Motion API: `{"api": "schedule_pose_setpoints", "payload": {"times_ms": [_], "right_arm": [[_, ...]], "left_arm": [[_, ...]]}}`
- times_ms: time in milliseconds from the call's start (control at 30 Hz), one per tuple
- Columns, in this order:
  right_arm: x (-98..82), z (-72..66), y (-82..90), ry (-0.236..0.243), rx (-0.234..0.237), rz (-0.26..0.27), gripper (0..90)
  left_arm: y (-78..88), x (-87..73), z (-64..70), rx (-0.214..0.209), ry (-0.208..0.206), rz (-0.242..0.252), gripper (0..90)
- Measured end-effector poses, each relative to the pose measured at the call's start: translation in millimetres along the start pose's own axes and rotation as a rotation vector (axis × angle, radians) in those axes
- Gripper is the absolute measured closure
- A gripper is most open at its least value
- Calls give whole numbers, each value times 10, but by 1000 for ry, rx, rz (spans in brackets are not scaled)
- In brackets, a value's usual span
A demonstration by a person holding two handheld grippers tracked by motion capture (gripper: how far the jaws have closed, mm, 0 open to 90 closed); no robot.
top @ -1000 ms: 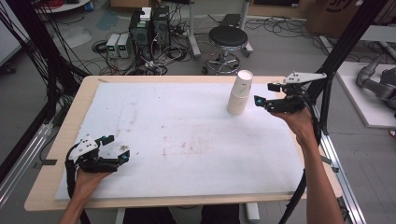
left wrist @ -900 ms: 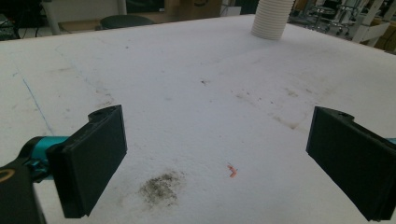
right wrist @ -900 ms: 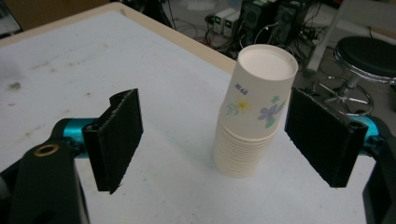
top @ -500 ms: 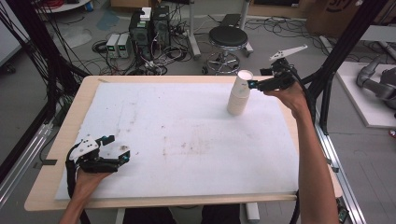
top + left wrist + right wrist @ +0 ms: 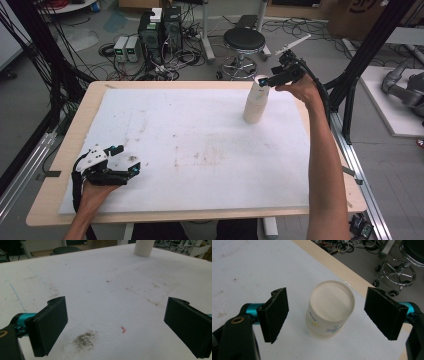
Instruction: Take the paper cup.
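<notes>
Hovering over the stack of paper cups at the table's far right, my right gripper has swung up from beside the stack to above its top within the last second, jaws wide on either side, touching nothing. I judge a top-cup grasp is next. My left gripper rests near the front left, also spread wide.
</notes>
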State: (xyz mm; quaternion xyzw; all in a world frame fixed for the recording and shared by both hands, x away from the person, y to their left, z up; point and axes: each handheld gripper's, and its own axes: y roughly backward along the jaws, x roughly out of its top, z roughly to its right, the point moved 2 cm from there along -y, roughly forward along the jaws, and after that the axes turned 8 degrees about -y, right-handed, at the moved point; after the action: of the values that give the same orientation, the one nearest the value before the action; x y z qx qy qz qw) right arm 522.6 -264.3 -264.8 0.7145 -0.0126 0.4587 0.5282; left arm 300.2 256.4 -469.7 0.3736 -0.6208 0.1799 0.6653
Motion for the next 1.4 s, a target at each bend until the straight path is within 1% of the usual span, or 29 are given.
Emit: {"api": "schedule_pose_setpoints", "payload": {"times_ms": [33, 67, 100, 167, 233, 500, 633, 667, 800, 867, 900, 933, 967, 1000, 1033, 1067, 1400], "right_arm": [[20, 1, -8, -1, -7, -7, 199], [38, 6, -22, -6, 1, -16, 199], [51, 20, -34, -9, -1, -29, 198], [57, 42, -63, -13, -8, -47, 198], [51, 62, -85, -18, -19, -65, 198], [16, 78, -177, -36, -15, -94, 198], [14, 78, -196, -32, -17, -94, 198], [8, 75, -210, -36, -29, -106, 199], [3, 65, -243, -38, -24, -107, 199], [3, 67, -261, -37, -30, -112, 203], [4, 71, -266, -39, -34, -116, 208], [4, 73, -273, -42, -33, -114, 254], [4, 73, -273, -42, -33, -114, 254], [7, 69, -273, -39, -40, -113, 312], [7, 69, -273, -39, -40, -113, 312], [7, 67, -272, -35, -35, -115, 350], [8, 57, -252, -36, -41, -111, 365]], "left_arm": [[0, 0, 0, 0, 0, 0, 51], [0, 1, 4, 1, -4, -3, 51], [0, 1, 4, 1, -4, -3, 51], [0, 1, 9, 1, -13, -2, 51], [-1, 1, 10, 2, -13, -2, 51], [-5, 2, 10, 2, -7, -4, 51], [-6, 2, 9, 1, -7, -5, 51], [-6, 2, 10, 1, -8, -7, 51], [-6, 2, 10, 1, -8, -8, 51], [-7, 2, 9, 0, -9, -10, 51], [-7, 2, 10, 0, -9, -10, 52], [-7, 2, 10, 0, -9, -10, 51], [-7, 2, 10, 0, -9, -10, 51], [-8, 2, 10, 0, -9, -10, 51], [-8, 2, 10, 0, -9, -10, 52], [-9, 2, 8, 0, -12, -14, 51], [-14, 3, 11, 1, -13, -14, 51]]}}
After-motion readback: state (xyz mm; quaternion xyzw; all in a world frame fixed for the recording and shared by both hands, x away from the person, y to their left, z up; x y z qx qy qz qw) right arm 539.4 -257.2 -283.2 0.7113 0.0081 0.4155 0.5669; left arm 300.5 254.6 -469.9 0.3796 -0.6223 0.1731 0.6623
